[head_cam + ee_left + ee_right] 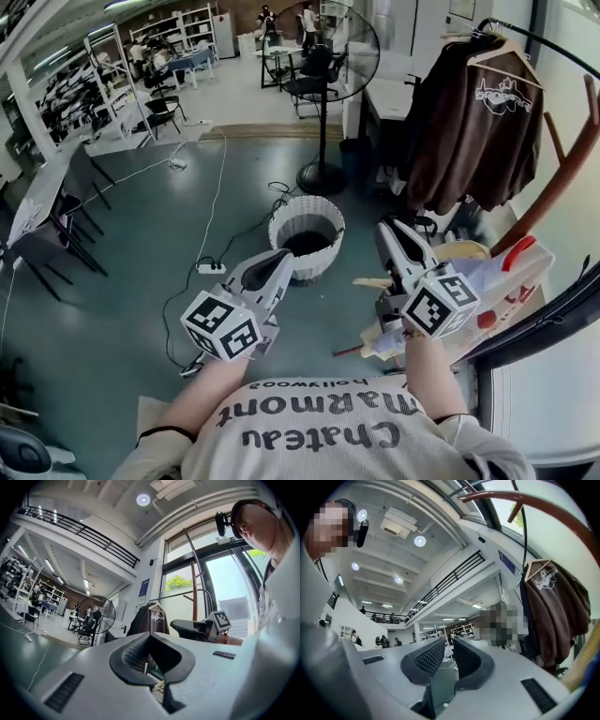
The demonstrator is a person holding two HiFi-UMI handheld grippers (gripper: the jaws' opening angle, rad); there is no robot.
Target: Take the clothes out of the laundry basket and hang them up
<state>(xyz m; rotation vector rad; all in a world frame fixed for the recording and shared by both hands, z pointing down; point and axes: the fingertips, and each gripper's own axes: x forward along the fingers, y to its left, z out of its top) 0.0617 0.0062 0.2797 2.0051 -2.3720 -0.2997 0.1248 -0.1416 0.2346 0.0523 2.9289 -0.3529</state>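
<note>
The white woven laundry basket stands on the grey floor ahead of me; its inside looks dark and I cannot tell what lies in it. My left gripper hovers just in front of the basket's near rim, shut and empty, with its pads meeting at the tips. My right gripper is raised to the right of the basket, its jaws a narrow gap apart with nothing between them. A brown hoodie hangs on a wooden hanger from the rail at the upper right, also in the gripper views.
A pedestal fan stands behind the basket. A power strip and cables lie on the floor to its left. A clear bin with wooden hangers sits at my right, beside a brown wooden coat stand. Desks line the left side.
</note>
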